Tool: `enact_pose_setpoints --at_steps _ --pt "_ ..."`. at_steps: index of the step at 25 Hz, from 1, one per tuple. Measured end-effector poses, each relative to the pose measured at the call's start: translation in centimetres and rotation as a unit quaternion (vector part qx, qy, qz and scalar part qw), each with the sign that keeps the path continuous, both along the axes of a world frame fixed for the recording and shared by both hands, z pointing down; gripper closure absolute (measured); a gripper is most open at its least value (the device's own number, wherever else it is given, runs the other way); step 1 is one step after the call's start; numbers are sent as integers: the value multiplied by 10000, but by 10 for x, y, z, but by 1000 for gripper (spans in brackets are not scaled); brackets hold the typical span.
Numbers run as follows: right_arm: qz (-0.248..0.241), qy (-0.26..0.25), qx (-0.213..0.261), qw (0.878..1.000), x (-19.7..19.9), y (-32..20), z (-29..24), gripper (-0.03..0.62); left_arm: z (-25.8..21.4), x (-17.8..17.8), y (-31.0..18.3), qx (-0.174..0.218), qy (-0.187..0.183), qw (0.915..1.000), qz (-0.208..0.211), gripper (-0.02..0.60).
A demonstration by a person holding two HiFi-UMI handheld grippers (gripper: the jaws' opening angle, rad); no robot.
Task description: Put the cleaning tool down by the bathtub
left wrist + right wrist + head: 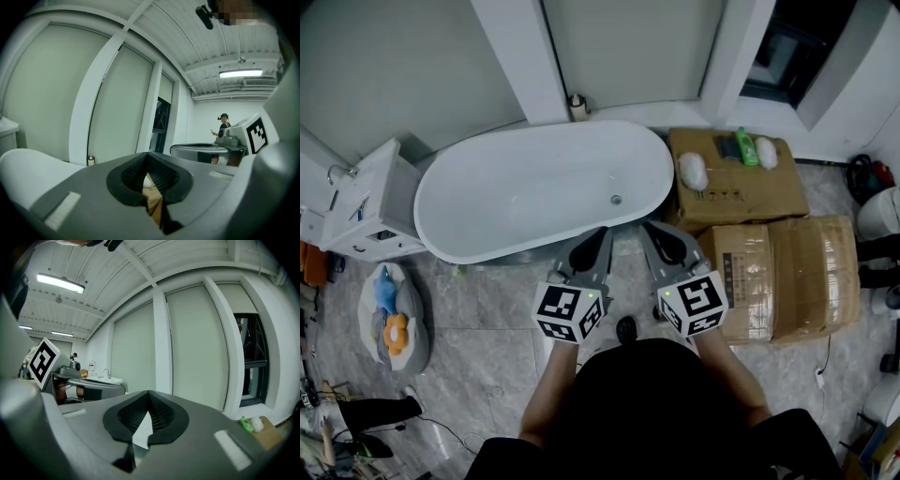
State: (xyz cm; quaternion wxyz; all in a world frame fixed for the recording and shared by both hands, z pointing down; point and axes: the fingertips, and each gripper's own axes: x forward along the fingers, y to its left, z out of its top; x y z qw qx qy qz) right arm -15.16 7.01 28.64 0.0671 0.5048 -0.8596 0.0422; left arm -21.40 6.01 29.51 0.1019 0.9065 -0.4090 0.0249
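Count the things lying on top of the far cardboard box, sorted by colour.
White fluffy items: 2
Green bottle: 1
Dark flat item: 1
Total: 4

I count one white bathtub [534, 187]. One white cabinet [370, 202], left. Two cardboard boxes, right: far [769, 192], near [787, 281]. Two white puffs [694, 171] [766, 150]. One green bottle [746, 146].
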Motion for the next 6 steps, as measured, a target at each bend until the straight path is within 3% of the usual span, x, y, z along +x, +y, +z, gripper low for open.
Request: enact_pose_setpoints --at_steps 6 --pt "-52 21 -15 10000 -3 -2 2 589 2 -2 -2 -5 3 10000 3 583"
